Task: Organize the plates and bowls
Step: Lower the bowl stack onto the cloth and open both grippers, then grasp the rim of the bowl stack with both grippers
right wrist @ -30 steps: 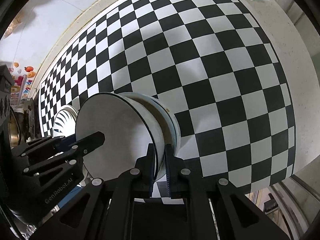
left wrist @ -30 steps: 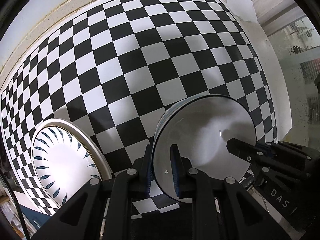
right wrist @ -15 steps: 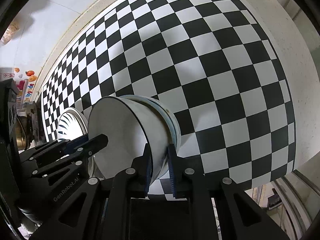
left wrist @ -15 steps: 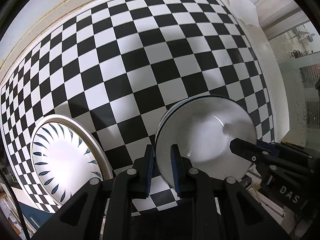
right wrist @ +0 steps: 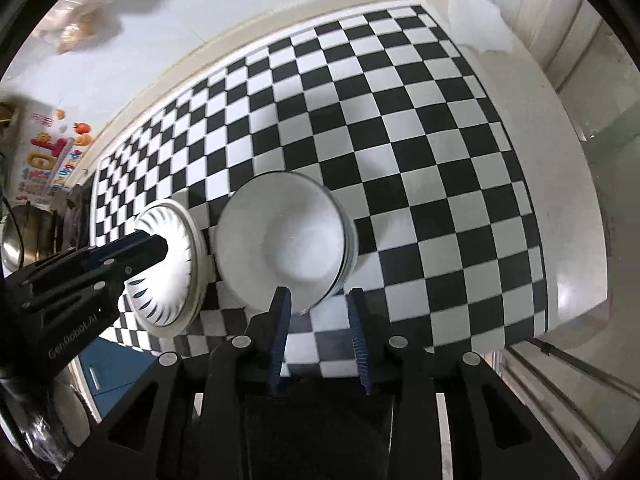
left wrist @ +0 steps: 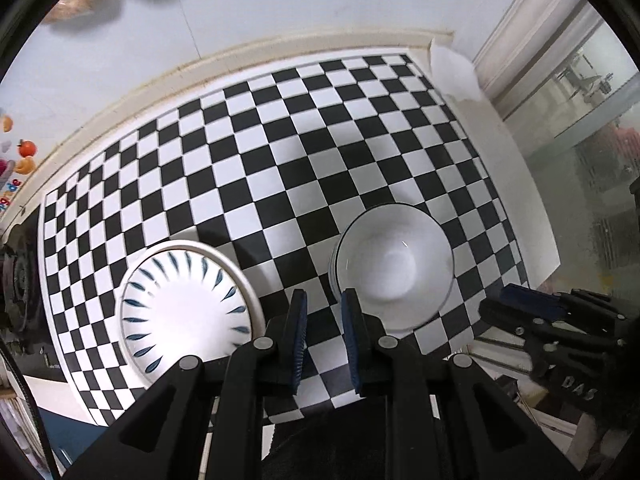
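A stack of white bowls with a dark rim line sits on the checkered cloth; it also shows in the right wrist view. To its left lies a plate with blue leaf marks, seen too in the right wrist view. My left gripper is open and empty, just in front of the bowls' left edge. My right gripper is open and empty, just in front of the bowls. Each gripper shows in the other's view.
The checkered cloth covers a white counter against a white wall. A crumpled white paper lies at the far right corner. A stove stands at the left. Glass panels rise on the right.
Both grippers have let go of the bowl rim, opened and drawn back and up. The bowl stack now rests level on the cloth.
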### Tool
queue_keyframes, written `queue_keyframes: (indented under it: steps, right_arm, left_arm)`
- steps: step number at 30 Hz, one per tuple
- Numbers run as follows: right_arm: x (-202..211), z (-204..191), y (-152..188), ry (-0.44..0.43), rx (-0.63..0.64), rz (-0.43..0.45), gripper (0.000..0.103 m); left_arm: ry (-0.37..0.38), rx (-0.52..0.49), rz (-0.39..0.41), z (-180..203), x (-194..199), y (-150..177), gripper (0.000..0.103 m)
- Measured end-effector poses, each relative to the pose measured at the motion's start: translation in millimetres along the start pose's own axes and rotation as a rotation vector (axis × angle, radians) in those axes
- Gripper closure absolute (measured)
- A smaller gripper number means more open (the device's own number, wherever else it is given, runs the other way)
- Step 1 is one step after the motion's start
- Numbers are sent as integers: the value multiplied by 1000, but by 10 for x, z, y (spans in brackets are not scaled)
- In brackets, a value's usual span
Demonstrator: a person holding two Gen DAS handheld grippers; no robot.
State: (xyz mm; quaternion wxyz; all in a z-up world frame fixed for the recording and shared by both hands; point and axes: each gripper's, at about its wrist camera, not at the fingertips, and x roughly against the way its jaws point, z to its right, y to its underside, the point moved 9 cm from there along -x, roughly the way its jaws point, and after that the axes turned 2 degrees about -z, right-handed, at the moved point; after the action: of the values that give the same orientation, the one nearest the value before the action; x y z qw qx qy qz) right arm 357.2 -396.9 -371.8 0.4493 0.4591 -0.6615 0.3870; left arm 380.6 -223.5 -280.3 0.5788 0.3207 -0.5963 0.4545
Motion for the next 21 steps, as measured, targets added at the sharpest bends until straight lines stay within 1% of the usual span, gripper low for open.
queue_keyframes:
  steps: [3,4,6,8,9,10,11,14,16,17,18,19,21]
  right_arm:
    - [251,-49,134,-12,-6,48,69]
    - [352,-65,169,-7,-2,73,66]
    - [501,-114,232,6,5,111,58]
    - [659,-173,316,28,26,144,42]
    - [719,-195,343,35,33,156,38]
    - [779,-227,380,42,40,171,31]
    - [849,-265,427,51,49,186,26]
    - [1004,-343,513,73,67,221,21]
    - [1107,-396,575,87,78,245,20]
    - [1175,-427,611,90,85,260,20]
    - [1233,-452,642,89,88,272,19]
    - [1270,-472,663,88,90,281,19]
    - [1374,-521,702,87,97,305,19]
  left_arm:
    - [20,3,22,9,159,119,86]
    - [28,6,31,13,216,158,85]
    - [41,12,62,23,330,219,78]
    - [32,9,94,10,436,261,76]
    - [31,9,109,4,488,279,75]
    - [29,11,123,-6,541,299,74]
    - [28,16,136,-19,598,320,73]
    - [36,20,163,-31,758,377,70]
    - [29,18,189,-25,876,416,67]
    - [29,13,200,-13,928,435,61]
    - [24,10,211,-8,968,452,52]
    - [15,4,226,-2,1023,475,47]
    - [7,-9,253,18,1120,514,32]
